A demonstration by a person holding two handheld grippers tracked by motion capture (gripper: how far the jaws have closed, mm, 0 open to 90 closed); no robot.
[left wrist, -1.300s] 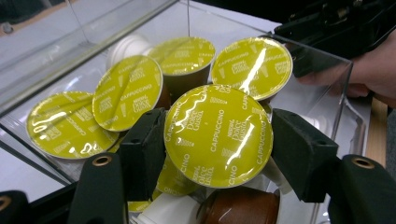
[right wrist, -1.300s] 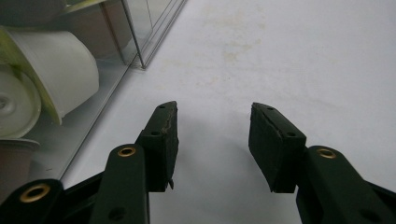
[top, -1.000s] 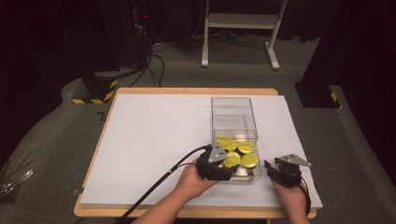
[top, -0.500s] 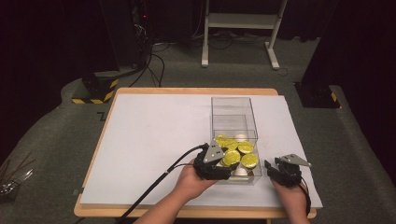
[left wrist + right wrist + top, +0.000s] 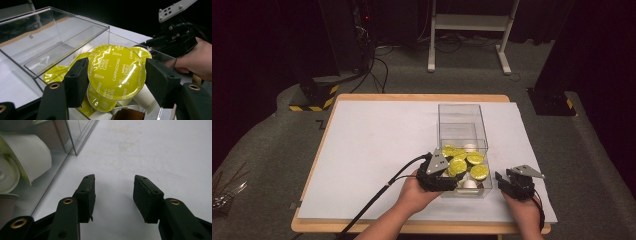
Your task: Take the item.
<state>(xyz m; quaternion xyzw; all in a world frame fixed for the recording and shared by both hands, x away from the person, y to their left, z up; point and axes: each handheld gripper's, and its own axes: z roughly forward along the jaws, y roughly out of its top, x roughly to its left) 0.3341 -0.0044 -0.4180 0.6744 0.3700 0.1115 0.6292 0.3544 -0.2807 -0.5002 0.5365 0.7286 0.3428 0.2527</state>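
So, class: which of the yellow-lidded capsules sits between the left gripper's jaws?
The Cappuccino capsule lying topmost, lid facing the camera, flanked by both jaws; the others lie lower in the clear box.

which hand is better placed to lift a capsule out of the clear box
Left. The left gripper already has its jaws around a yellow capsule inside the clear box. The right gripper is open over bare table beside it.
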